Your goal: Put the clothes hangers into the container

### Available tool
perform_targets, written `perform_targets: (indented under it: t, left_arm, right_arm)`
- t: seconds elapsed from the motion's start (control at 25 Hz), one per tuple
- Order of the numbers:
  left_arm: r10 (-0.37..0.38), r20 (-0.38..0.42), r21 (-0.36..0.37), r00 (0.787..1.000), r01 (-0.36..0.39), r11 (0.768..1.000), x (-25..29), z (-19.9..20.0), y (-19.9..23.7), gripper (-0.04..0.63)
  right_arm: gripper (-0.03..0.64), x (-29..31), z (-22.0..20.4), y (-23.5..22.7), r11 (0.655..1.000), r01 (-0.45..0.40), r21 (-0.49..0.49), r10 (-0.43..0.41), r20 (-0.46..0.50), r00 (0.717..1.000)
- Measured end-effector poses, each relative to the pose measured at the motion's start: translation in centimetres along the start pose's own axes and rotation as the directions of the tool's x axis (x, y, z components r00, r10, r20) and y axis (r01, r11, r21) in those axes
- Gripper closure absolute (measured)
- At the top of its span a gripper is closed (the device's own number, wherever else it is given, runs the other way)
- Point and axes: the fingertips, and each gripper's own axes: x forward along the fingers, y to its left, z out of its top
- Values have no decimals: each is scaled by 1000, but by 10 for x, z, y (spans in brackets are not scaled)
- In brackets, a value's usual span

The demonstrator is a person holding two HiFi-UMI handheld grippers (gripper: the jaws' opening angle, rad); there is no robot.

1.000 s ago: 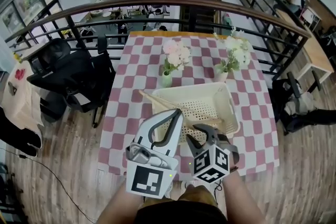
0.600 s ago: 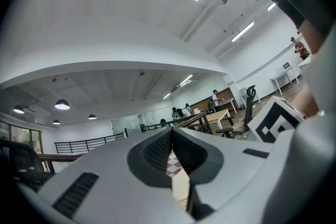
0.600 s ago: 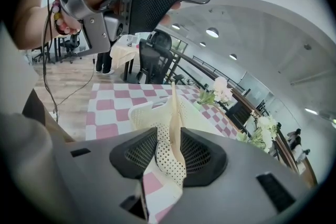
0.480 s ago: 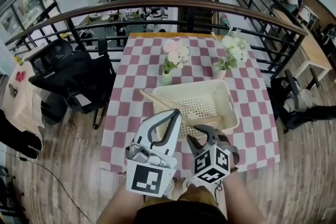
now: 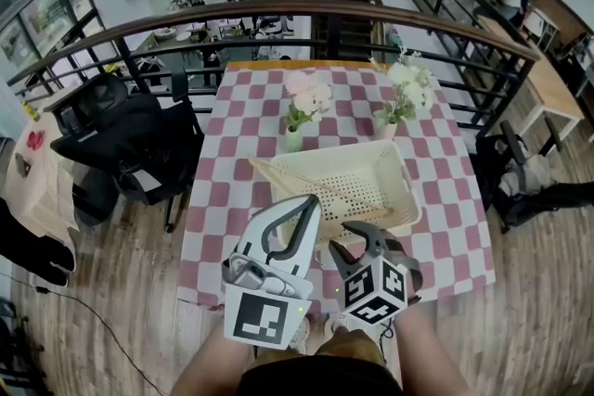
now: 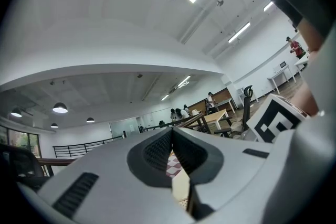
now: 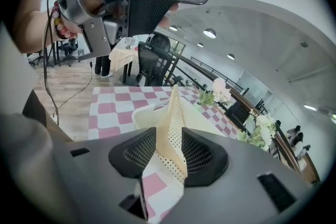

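A cream perforated basket (image 5: 401,178) stands on the red-and-white checkered table (image 5: 223,199). A wooden hanger (image 5: 283,180) lies slanted in it, one end poking over the far left corner. My right gripper (image 5: 358,235) is at the basket's near rim. In the right gripper view the basket wall (image 7: 176,107) stands upright between the pads of the right gripper (image 7: 170,139) and touches both, while the jaws are opening. My left gripper (image 5: 313,203) hangs above the table's near edge, shut and empty. In its own view the left gripper (image 6: 172,134) points out over the room.
Two small vases of pale flowers (image 5: 299,111) (image 5: 405,97) stand behind the basket. A black office chair (image 5: 121,139) is left of the table. A curved railing (image 5: 278,12) runs behind it. A dark bag (image 5: 543,199) lies on the wooden floor at the right.
The view has shifted slightly. The basket, the hanger and both grippers stay about where they were.
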Motion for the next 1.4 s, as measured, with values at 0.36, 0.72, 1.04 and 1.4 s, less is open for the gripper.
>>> perform_targets:
  t: [0.36, 0.72, 1.04, 1.4]
  left_arm:
    - [-9, -4, 7, 1000, 9, 1000, 2, -4, 1, 588]
    - [-5, -3, 6, 1000, 5, 1000, 6, -6, 10, 588]
    - [-6, -9, -3, 1000, 6, 1000, 9, -10, 13, 588]
    - [-10, -9, 1, 1000, 10, 1000, 10, -12, 12, 588]
  right_arm:
    - [460, 2, 3, -4, 1000, 9, 1, -9, 4, 1000]
    - [459, 7, 8, -11, 1000, 15, 4, -15, 5, 1000]
    - [460, 10, 6, -13, 1000, 15, 8, -15, -3, 1000]
    - [459, 11, 5, -14, 1000, 14, 13, -14, 4, 1000]
